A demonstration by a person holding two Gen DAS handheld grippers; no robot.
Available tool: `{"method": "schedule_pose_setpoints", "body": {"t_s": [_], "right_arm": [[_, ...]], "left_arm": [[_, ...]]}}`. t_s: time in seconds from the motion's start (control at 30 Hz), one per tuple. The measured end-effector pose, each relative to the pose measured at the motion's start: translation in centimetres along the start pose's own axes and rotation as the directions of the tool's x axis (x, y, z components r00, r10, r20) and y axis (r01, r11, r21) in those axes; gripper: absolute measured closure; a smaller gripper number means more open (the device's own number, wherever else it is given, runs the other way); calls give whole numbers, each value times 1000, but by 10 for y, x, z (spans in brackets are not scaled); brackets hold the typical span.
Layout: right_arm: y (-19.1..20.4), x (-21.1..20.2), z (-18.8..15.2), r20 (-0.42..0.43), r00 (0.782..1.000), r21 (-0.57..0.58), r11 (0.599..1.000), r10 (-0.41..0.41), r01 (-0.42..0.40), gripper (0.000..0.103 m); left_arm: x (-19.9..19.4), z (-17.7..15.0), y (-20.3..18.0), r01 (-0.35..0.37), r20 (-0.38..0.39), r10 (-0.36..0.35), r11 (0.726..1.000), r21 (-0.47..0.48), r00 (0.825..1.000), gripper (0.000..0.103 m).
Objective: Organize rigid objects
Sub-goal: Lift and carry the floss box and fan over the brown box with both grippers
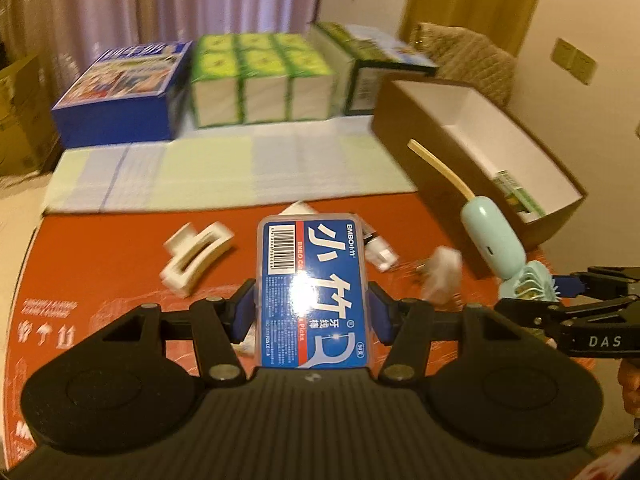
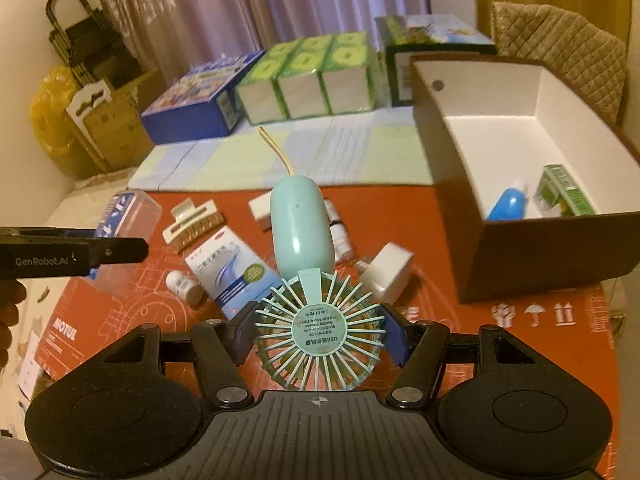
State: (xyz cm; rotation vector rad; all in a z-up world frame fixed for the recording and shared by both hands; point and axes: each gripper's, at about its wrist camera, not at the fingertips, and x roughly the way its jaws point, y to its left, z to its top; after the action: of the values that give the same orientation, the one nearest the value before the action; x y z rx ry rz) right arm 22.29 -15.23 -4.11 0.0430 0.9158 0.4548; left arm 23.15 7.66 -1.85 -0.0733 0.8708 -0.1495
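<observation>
My left gripper [image 1: 312,312] is shut on a clear floss-pick box with a blue label [image 1: 312,280] and holds it above the red mat [image 1: 100,280]. It also shows in the right wrist view [image 2: 128,212]. My right gripper [image 2: 320,332] is shut on the round head of a mint handheld fan [image 2: 308,256]; the fan's handle points away, with a cream strap. The fan also shows in the left wrist view [image 1: 494,240]. A brown box with white inside [image 2: 540,240] stands at the right and holds a blue bottle [image 2: 506,204] and a green carton [image 2: 564,192].
On the mat lie a cream hair claw [image 2: 192,220], a blue-white carton [image 2: 236,272], a small white bottle [image 2: 184,286], a white plug adapter [image 2: 390,272] and other small white items. Blue, green and dark boxes [image 2: 312,76] stand at the back.
</observation>
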Motion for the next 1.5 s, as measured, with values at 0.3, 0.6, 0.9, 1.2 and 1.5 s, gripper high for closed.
{"method": "schedule_pose_setpoints", "body": {"t_s": [0.3,0.6,0.9,1.2,1.5], "right_arm": [[-57,-35,20,61,998,50,999,-24,21,43],[-124,-53,49,114,992,69,997,-53,45,43],[-191,-38,80,104,991,70,994,-88,81,43],[-222,0,97,26,995,49,994,-97,96,43],[-225,36,100,-64,991,-6,993,-120,120,43]], "left_arm": [[18,33,-84,108,42,-111,992,64,993,50],[52,76,-165,179,59,-185,980,88,981,50],[104,105,-216,165,17,-167,982,89,986,50],[156,121,-228,128,-60,-124,988,86,990,50],[190,119,-231,93,-160,-78,992,87,984,50]]}}
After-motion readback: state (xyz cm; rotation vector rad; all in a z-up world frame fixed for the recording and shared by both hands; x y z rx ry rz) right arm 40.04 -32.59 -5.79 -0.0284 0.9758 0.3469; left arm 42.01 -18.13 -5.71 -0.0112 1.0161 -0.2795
